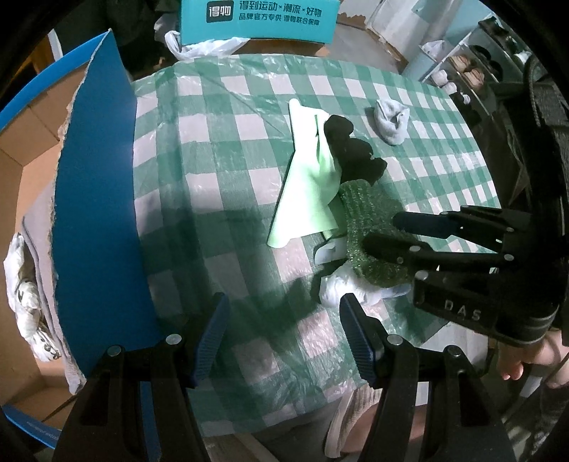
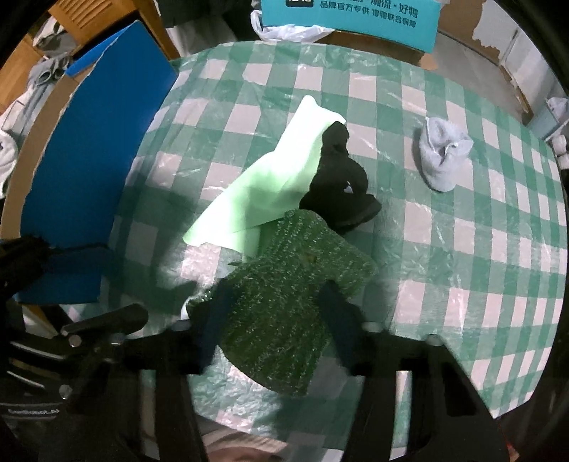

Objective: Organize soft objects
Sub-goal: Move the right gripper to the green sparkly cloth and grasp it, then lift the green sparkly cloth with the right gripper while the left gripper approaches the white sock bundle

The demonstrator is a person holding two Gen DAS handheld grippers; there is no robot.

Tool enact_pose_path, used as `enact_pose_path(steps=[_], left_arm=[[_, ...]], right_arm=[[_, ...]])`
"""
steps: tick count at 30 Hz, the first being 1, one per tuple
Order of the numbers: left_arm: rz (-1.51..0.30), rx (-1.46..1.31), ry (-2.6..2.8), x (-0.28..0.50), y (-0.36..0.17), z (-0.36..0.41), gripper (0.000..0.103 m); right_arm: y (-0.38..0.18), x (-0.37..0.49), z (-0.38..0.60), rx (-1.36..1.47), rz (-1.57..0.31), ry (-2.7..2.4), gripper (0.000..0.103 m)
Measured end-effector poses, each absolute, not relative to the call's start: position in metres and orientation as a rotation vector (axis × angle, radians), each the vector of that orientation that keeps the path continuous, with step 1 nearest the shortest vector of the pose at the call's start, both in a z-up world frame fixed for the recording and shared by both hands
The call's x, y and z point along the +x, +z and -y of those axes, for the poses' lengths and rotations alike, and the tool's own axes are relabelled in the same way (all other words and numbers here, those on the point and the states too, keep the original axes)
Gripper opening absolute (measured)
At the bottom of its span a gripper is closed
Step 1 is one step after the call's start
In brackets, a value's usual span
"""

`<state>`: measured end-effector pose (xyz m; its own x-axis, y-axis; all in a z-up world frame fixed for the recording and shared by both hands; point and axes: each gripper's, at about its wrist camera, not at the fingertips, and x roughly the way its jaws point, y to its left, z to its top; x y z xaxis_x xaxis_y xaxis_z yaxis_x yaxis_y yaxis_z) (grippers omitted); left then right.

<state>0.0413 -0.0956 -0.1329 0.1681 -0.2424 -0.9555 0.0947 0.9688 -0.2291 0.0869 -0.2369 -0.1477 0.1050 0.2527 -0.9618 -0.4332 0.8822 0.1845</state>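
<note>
A bench under a green-and-white checked plastic cloth (image 1: 227,149) fills the middle of both views. Along the left edge of the left wrist view stands a brown cardboard box with a blue torn flap (image 1: 96,213), and a teal printed carton (image 1: 258,19) sits at the top centre, beyond the bench.

Near the centre of the frame lies a pale green flat cloth (image 1: 306,184), with a black crumpled sock (image 1: 352,151) touching its right edge. A dark green fuzzy knitted sock (image 2: 284,302) runs from the lower end of that pair toward the lower right of the left wrist view; a white crumpled plastic piece (image 1: 338,284) lies under it.

A light grey bundled sock (image 2: 442,152) sits well apart, in the upper right.

The right hand-held gripper (image 2: 274,320) is closed narrowly on the dark green sock, one finger on each side. The left hand-held gripper (image 1: 284,330), at the lower centre of its own view, is spread wide with nothing between its fingers, above bare cloth.
</note>
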Motion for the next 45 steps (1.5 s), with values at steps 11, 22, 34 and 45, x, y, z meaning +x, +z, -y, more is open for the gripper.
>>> enact_pose_path(steps=[11, 22, 34, 45], left_arm=[[-1.396, -0.106, -0.251, 0.041, -0.135, 0.105, 0.068], [-1.419, -0.063, -0.271, 0.044, -0.143, 0.120, 0.071], [-1.432, -0.084, -0.255, 0.047, -0.149, 0.113, 0.071], [-1.446, -0.087, -0.262, 0.049, -0.152, 0.116, 0.071]], right_arm=[[-0.144, 0.088, 0.252, -0.139, -1.372, 0.487, 0.012], [-0.136, 0.094, 0.267, 0.000, -1.369, 0.479, 0.061], [-0.150, 0.092, 0.243, -0.095, -1.380, 0.479, 0.062], [-0.155, 0.093, 0.252, -0.063, -1.398, 0.481, 0.018]])
